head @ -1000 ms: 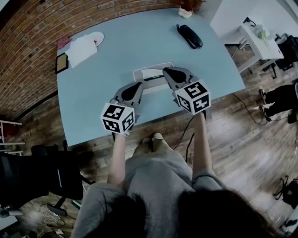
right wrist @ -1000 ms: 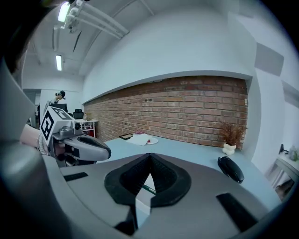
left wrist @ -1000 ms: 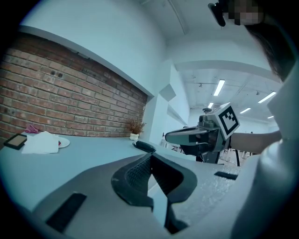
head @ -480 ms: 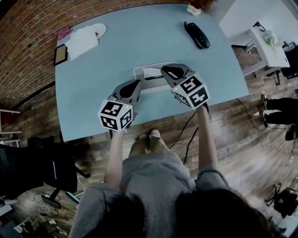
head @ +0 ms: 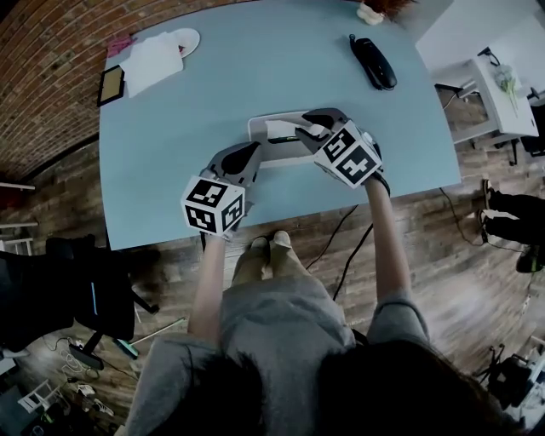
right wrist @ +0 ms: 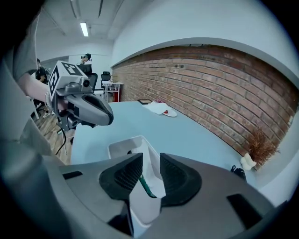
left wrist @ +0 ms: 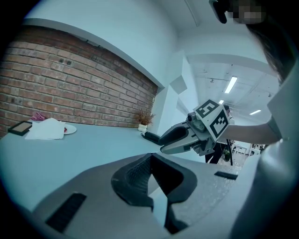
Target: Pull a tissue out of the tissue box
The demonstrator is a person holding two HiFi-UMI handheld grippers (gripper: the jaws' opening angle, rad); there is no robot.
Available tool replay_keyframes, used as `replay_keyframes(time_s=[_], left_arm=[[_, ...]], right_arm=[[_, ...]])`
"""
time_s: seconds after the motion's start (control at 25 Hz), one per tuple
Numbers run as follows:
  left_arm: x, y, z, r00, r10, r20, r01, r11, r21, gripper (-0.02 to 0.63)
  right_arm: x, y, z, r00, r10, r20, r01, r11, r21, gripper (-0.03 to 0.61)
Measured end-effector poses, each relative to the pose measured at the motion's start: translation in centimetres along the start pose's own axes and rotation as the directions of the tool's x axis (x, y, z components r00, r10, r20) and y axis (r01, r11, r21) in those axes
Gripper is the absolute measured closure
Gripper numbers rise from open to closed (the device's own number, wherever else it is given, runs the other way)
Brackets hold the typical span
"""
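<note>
A white tissue box [head: 274,134] with a dark slot in its top lies on the light blue table [head: 255,77], close to the near edge. My right gripper [head: 308,128] tips down over the box's right half. Its jaws are opening; between them I see the box [right wrist: 133,147] and its green-edged slot, and the pads press on nothing. My left gripper [head: 249,158] hovers just in front of the box's left end, tips together and empty. In the left gripper view its jaws [left wrist: 150,158] point across the table, with the right gripper [left wrist: 187,135] ahead on the right.
A black handset [head: 373,61] lies at the table's far right beside a small plant pot [head: 370,13]. White folded paper [head: 153,61], a plate [head: 183,38] and a dark framed slab [head: 111,85] sit at the far left. A brick wall [right wrist: 210,88] runs behind the table.
My right gripper has dropped and rolled down onto the right part of the box. The left gripper sank a little towards the table.
</note>
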State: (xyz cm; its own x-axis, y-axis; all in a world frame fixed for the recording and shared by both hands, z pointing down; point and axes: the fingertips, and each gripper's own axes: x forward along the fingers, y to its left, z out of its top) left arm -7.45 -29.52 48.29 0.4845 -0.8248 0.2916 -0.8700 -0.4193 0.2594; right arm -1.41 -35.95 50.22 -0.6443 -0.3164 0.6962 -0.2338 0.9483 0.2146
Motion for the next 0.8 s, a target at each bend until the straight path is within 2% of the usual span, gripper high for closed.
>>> replay_keyframes(time_s=[0.24,0.56,0.8], left_arm=[[0.5,1.0,-0.5,1.000,0.021,-0.008,-0.022,1.000,-0.022,0.611],[0.5,1.6,-1.2,0.999,0.044,-0.020,-0.045,0.998,-0.046,0.611],[0.1,2.6,-1.3,0.997,0.070,-0.022,-0.071,0.996,-0.061,0.611]], right_arm=[[2.0,0.1,-0.8,0.997,0.061,-0.057,-0.064,0.997,-0.048,0.471],[4.0,1.0,-1.9,0.980,0.150,-0.130,-0.156,0.987,-0.040,0.471],[4.6,1.1,-1.9,0.976,0.155,-0.155,-0.168,0.983,-0.071,0.547]])
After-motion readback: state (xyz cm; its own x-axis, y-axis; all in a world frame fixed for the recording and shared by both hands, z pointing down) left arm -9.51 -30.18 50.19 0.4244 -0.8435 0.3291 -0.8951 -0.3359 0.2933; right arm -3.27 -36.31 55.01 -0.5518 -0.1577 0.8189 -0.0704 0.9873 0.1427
